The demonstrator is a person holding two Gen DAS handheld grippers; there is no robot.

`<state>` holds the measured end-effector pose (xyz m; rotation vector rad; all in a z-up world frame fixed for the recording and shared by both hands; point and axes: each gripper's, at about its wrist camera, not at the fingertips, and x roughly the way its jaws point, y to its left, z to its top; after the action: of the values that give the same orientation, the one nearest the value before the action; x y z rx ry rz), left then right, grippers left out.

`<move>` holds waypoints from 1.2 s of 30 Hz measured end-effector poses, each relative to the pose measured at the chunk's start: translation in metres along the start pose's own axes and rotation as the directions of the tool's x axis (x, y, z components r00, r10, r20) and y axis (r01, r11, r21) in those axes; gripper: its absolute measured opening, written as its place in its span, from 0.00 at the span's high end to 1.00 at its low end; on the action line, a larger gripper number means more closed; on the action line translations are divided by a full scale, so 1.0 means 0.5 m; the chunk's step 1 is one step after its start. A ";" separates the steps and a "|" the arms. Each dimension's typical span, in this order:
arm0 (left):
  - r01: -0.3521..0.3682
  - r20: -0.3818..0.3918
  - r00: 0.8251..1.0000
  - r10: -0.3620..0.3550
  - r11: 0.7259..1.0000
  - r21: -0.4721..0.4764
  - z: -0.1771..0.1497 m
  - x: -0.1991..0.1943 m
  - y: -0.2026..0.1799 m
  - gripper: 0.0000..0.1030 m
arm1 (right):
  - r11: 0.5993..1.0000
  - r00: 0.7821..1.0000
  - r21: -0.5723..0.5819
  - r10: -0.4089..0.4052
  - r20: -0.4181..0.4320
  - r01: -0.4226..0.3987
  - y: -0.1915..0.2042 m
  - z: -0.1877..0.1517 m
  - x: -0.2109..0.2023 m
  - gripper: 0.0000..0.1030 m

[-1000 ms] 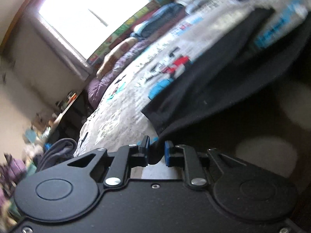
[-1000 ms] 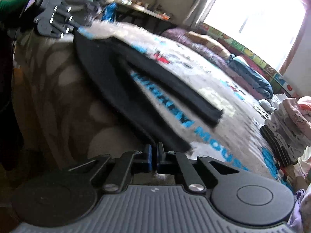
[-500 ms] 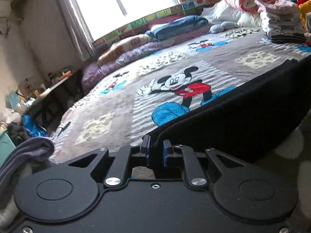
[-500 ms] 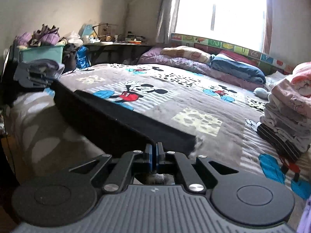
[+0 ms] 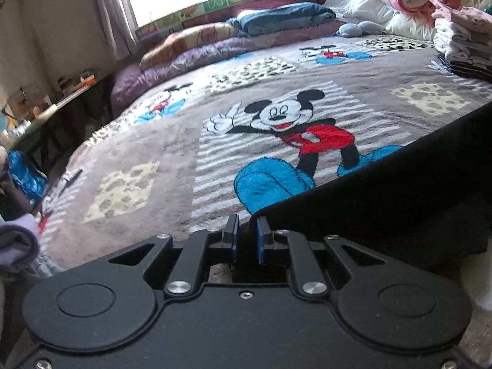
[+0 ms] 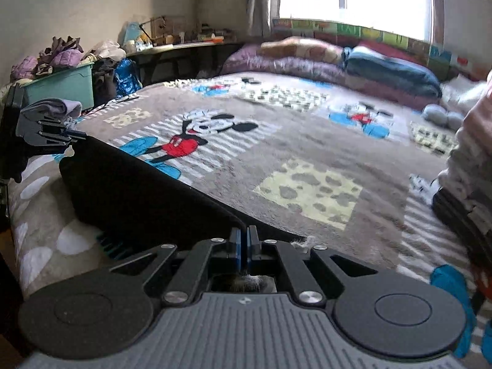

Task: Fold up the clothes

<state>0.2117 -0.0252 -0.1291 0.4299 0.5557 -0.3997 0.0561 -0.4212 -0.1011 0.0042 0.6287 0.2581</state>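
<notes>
A black garment (image 5: 399, 190) lies stretched along the near edge of the bed, on the Mickey Mouse blanket (image 5: 276, 92). My left gripper (image 5: 246, 233) pinches its left corner between narrow-set blue pads. My right gripper (image 6: 244, 240) is shut on the garment's right corner (image 6: 153, 190). The left gripper (image 6: 72, 140) also shows in the right wrist view at the garment's far end. The cloth runs taut between both grippers, its lower part hanging over the bed's front edge.
A stack of folded clothes (image 5: 461, 46) sits at the bed's right side, seen also in the right wrist view (image 6: 470, 166). Rolled quilts and pillows (image 5: 246, 37) line the window side. A green bin (image 6: 61, 86) heaped with clothes and a cluttered desk (image 6: 184, 46) stand left of the bed.
Both grippers swung the black garment down from a tilted, raised hold and lowered it onto the bed's near edge; the views levelled out and moved closer to the blanket.
</notes>
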 end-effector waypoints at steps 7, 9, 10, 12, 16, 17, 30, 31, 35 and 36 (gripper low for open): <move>0.037 -0.024 0.999 -0.039 0.998 -0.050 -0.003 0.031 0.017 0.90 | 0.993 0.994 0.104 0.057 -0.094 -0.047 -0.059 0.019 0.070 0.95; 0.048 -0.025 0.998 -0.049 0.996 -0.069 -0.001 0.040 0.025 0.92 | 0.991 0.991 0.126 0.066 -0.119 -0.051 -0.072 0.024 0.085 0.95; 0.053 -0.026 0.998 -0.055 0.996 -0.078 -0.002 0.043 0.027 0.92 | 0.989 0.989 0.135 0.070 -0.127 -0.052 -0.077 0.028 0.090 0.95; 0.062 -0.025 0.998 -0.065 0.993 -0.096 -0.003 0.047 0.032 0.94 | 0.987 0.988 0.151 0.075 -0.136 -0.054 -0.085 0.034 0.099 0.95; 0.077 -0.020 0.997 -0.080 0.990 -0.115 -0.003 0.056 0.035 1.00 | 0.985 0.987 0.164 0.075 -0.145 -0.051 -0.096 0.047 0.114 0.95; 0.093 -0.016 0.995 -0.096 0.988 -0.127 -0.004 0.054 0.038 1.00 | 0.985 0.986 0.166 0.077 -0.147 -0.052 -0.097 0.049 0.118 0.95; 0.226 0.028 0.974 -0.225 0.968 -0.110 -0.044 0.005 0.087 0.61 | 0.977 0.989 0.209 0.067 -0.128 -0.039 -0.087 -0.002 0.116 0.95; 0.233 0.026 0.973 -0.231 0.966 -0.113 -0.048 0.005 0.089 0.62 | 0.977 0.990 0.208 0.068 -0.126 -0.041 -0.084 -0.002 0.116 0.95; 0.247 0.025 0.969 -0.247 0.950 -0.193 -0.053 0.023 0.099 0.71 | 0.980 0.991 0.196 0.062 -0.118 -0.038 -0.078 0.000 0.111 0.95; 0.243 0.023 0.970 -0.244 0.948 -0.208 -0.054 0.027 0.101 0.75 | 0.980 0.992 0.194 0.060 -0.113 -0.037 -0.077 0.000 0.109 0.95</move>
<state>0.2347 0.0269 -0.1437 0.1587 0.6493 -0.5713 0.1077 -0.4453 -0.1357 0.1907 0.7707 0.2452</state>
